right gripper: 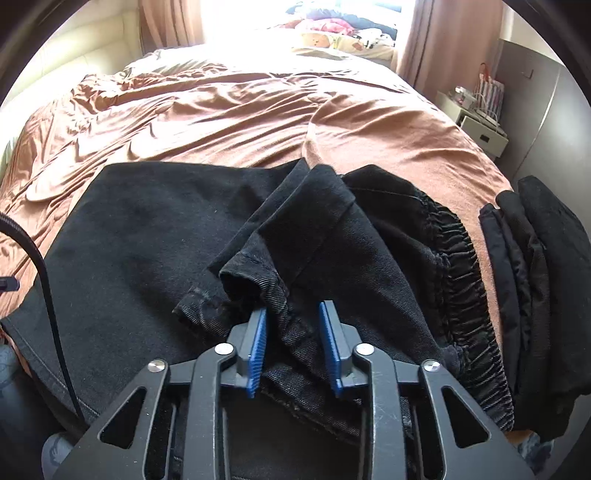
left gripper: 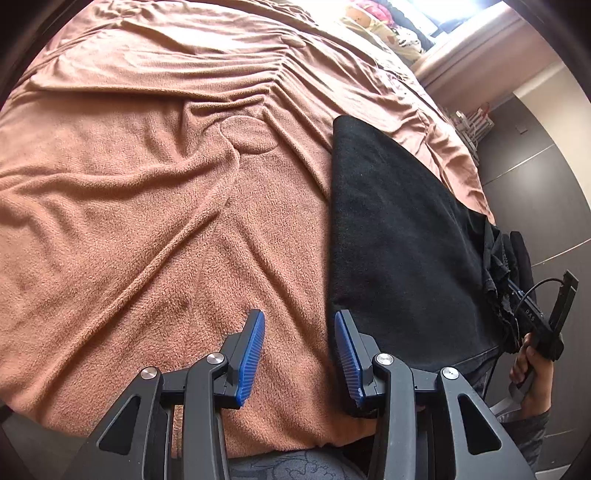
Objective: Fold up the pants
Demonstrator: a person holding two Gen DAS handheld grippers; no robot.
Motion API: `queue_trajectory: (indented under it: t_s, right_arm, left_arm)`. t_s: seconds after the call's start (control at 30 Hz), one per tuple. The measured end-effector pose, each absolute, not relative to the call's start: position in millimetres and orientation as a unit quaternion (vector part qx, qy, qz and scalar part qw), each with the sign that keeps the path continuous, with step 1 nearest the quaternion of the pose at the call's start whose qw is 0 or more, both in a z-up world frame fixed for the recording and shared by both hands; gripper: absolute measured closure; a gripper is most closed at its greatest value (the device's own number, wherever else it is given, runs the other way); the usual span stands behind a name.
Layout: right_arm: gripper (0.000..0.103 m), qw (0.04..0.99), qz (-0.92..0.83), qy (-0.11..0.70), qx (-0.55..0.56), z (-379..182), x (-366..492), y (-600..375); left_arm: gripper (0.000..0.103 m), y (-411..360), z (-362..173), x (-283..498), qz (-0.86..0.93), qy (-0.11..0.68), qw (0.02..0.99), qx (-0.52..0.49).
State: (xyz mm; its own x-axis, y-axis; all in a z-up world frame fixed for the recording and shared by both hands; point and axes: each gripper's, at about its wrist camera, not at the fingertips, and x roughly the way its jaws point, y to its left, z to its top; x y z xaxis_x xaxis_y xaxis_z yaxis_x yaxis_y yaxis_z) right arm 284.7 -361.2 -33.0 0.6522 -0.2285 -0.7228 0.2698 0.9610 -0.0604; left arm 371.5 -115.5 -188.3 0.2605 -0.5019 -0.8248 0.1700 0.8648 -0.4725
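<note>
Black pants lie flat on the brown blanket near the bed's right edge. My left gripper hovers open over the blanket, its right pad just beside the pants' near corner and nothing between its fingers. In the right wrist view the pants show their gathered elastic waistband, with a leg hem bunched up on top. My right gripper pinches a ridge of this bunched leg fabric between its blue pads. A hand holds that gripper at the far right of the left wrist view.
A stack of dark folded clothes sits at the bed's right edge beside the waistband. A white nightstand stands past the bed, by a grey wardrobe. Pillows and clothes pile up under the bright window. A black cable hangs at left.
</note>
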Motion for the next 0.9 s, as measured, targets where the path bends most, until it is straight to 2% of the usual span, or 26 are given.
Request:
queue_trajectory:
  t_s: [0.1, 0.17, 0.3, 0.67, 0.73, 0.9]
  right_arm:
    - [0.083, 0.914, -0.149, 0.375, 0.041, -22.5, 280.5, -372.6]
    - [0.089, 0.916, -0.152, 0.368, 0.050, -16.0, 278.1, -381.4]
    - [0.093, 0.919, -0.163, 0.353, 0.068, -1.9, 272.2, -401.2]
    - [0.092, 0.904, -0.214, 0.354, 0.105, 31.5, 271.1, -459.6]
    - [0.089, 0.901, -0.218, 0.360, 0.102, 33.3, 268.6, -460.4]
    - [0.062, 0.895, -0.227, 0.365, 0.115, 28.8, 258.9, -467.4]
  left_arm:
    - [0.061, -115.4, -190.6, 373.8, -0.215, 0.571, 0.779, -0.147]
    - [0.061, -115.2, -190.5, 375.3, -0.215, 0.570, 0.779, -0.149]
    - [0.061, -113.6, -191.6, 377.9, -0.217, 0.567, 0.779, -0.155]
    - [0.061, -109.8, -196.3, 384.8, -0.216, 0.572, 0.774, -0.163]
    - [0.061, -109.8, -197.0, 385.7, -0.216, 0.573, 0.773, -0.164]
    - [0.061, -113.7, -196.0, 387.6, -0.220, 0.574, 0.772, -0.159]
